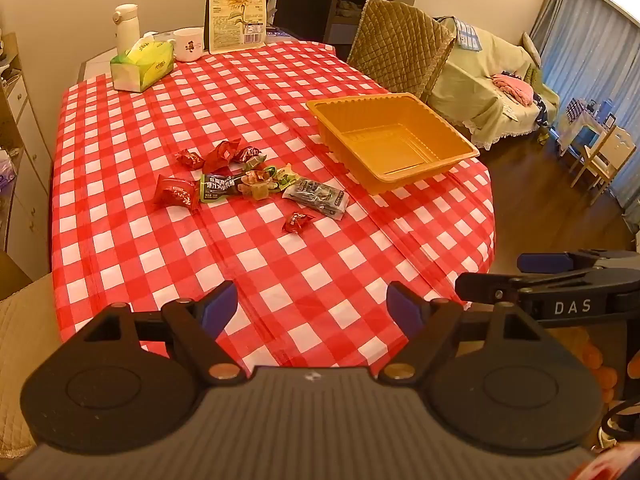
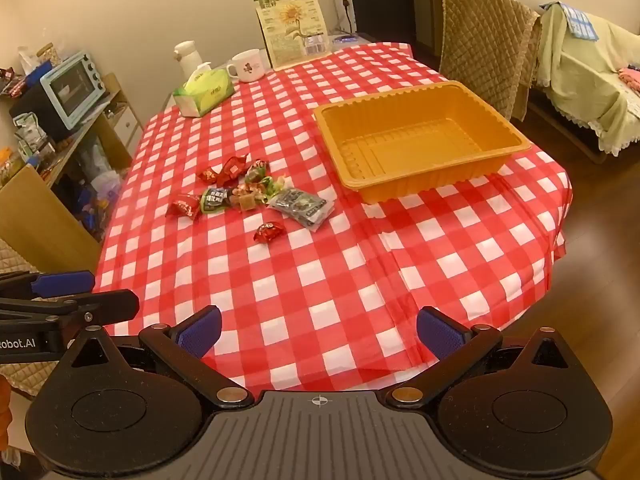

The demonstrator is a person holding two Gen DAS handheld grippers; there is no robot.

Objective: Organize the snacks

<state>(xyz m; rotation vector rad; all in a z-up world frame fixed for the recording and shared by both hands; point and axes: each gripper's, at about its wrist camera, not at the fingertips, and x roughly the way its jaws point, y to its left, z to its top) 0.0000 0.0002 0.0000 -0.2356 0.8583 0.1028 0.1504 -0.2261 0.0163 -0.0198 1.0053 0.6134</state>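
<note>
Nothing had yet gone into the orange plastic tray [image 2: 420, 140], which stood empty on the red-and-white checked cloth of the counter [image 2: 320, 280], toward its right side. The snacks lay in a loose cluster just left of the tray: several red-wrapped candies [image 1: 218, 154], a green-and-black packet [image 1: 218, 188], a few small jelly cups [image 1: 256, 184], and a grey-black sachet [image 2: 302, 206] nearest the tray, with one red candy [image 2: 269, 232] lying apart from the heap on the near side. Both tools hung above the near edge of the counter, well short of the snacks. The left gripper [image 1: 312, 300] had its jaws spread apart with nothing between them, and the right gripper [image 2: 319, 330] likewise stood with jaws wide and empty. By the look of it, the task was at its very start, at the approach before the first pick. The next move would likely call for one gripper to reach forward and drop over a single item, perhaps the stray red candy, closing on the crinkled wrapper without nudging its neighbours, then carrying it right into the tray. At the far end stood a tissue box [image 1: 142, 66], a white mug [image 1: 189, 44], a white thermos [image 1: 127, 26] and a sunflower-seed bag [image 1: 236, 10].
</note>
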